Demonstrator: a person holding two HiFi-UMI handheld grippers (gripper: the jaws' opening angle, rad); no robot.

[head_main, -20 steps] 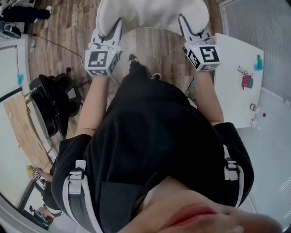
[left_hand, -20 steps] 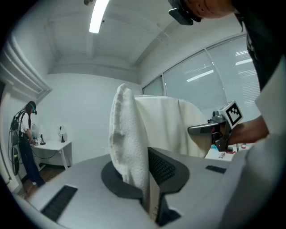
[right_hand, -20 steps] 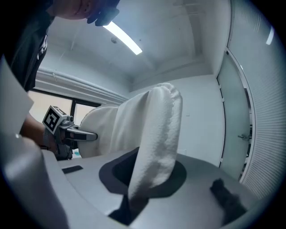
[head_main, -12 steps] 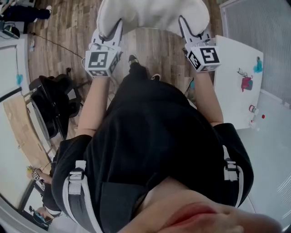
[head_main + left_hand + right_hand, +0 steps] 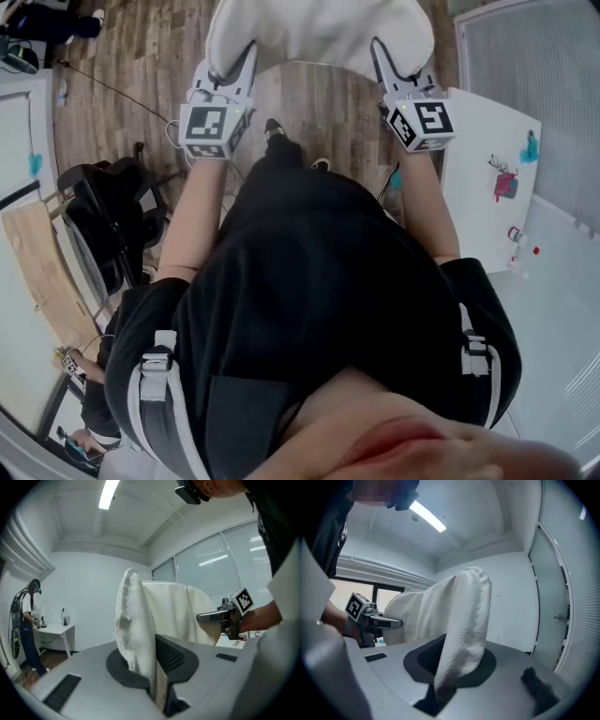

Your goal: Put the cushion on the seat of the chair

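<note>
Both the left gripper [image 5: 239, 58] and the right gripper [image 5: 382, 56] had their tongs nipped narrow on a near corner of the white cushion [image 5: 319, 33], holding it in the air over the wooden floor [image 5: 309, 98]. So thin a pinch could have slipped if jerked, dropping one side. The cushion's far edge was cut off, and the seat of the dark chair [image 5: 98, 211] was hard to make out.
</note>
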